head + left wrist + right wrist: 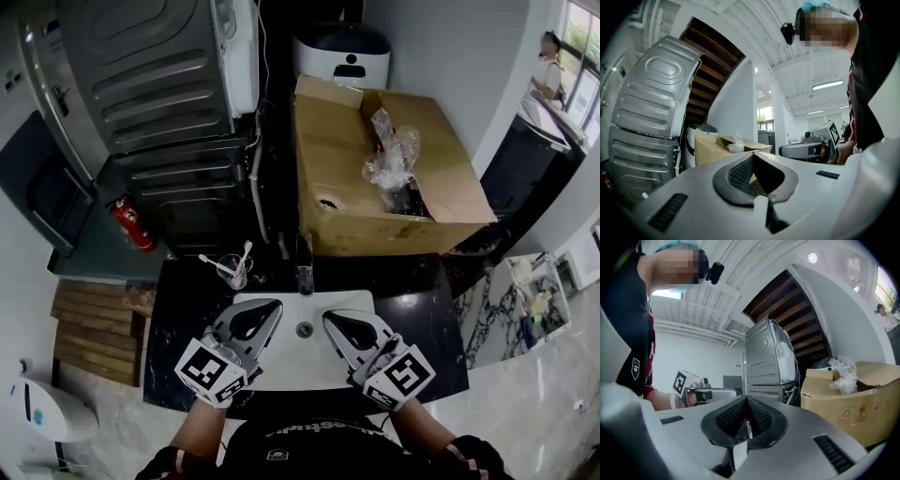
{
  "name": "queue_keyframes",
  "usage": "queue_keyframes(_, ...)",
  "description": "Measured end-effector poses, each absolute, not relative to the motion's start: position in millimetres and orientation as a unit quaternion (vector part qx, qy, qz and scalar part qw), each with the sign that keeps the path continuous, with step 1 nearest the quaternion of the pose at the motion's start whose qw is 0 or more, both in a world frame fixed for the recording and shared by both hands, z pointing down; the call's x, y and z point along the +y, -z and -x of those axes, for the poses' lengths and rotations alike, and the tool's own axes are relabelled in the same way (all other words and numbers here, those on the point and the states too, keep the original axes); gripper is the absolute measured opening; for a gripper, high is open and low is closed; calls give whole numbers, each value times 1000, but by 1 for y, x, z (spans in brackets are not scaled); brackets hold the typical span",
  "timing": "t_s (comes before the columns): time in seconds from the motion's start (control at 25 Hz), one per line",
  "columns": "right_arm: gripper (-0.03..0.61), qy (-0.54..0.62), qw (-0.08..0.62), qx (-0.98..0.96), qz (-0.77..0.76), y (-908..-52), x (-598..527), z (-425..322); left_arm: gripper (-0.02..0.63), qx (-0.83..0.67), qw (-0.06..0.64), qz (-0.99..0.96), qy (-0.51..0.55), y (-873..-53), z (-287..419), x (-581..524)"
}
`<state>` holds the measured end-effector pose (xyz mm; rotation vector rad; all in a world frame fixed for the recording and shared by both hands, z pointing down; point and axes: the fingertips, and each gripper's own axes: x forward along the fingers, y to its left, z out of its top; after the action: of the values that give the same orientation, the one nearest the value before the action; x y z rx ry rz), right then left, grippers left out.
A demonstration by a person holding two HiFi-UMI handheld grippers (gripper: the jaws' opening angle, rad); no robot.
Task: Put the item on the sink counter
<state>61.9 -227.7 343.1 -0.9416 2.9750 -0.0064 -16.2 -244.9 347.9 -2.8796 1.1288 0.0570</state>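
I look down on a black sink counter (427, 323) with a white basin (302, 364) and a faucet (305, 277). My left gripper (276, 306) hovers over the basin's left half, shut and empty. My right gripper (329, 320) hovers over the right half, also shut. In the left gripper view the jaws (752, 155) meet at the tip, with the other gripper (808, 149) beyond them. In the right gripper view the jaws (746, 398) are closed too. A thin red and white sliver shows in the hollow between its pads; I cannot tell what it is.
A glass cup (234, 272) with toothbrushes stands on the counter's left rear. Behind the counter is an open cardboard box (361, 211) holding a crumpled clear plastic bag (392, 155). Stacked grey washing machines (159, 94) and a red fire extinguisher (133, 225) are at left. A person (547, 70) stands far right.
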Motion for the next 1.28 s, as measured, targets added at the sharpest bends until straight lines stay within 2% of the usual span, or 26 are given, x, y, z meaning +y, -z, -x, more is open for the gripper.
queue_keyframes(1.28, 35, 22, 1, 938, 347, -355, -248, -76, 15, 369, 24, 929, -27, -348, 22, -252)
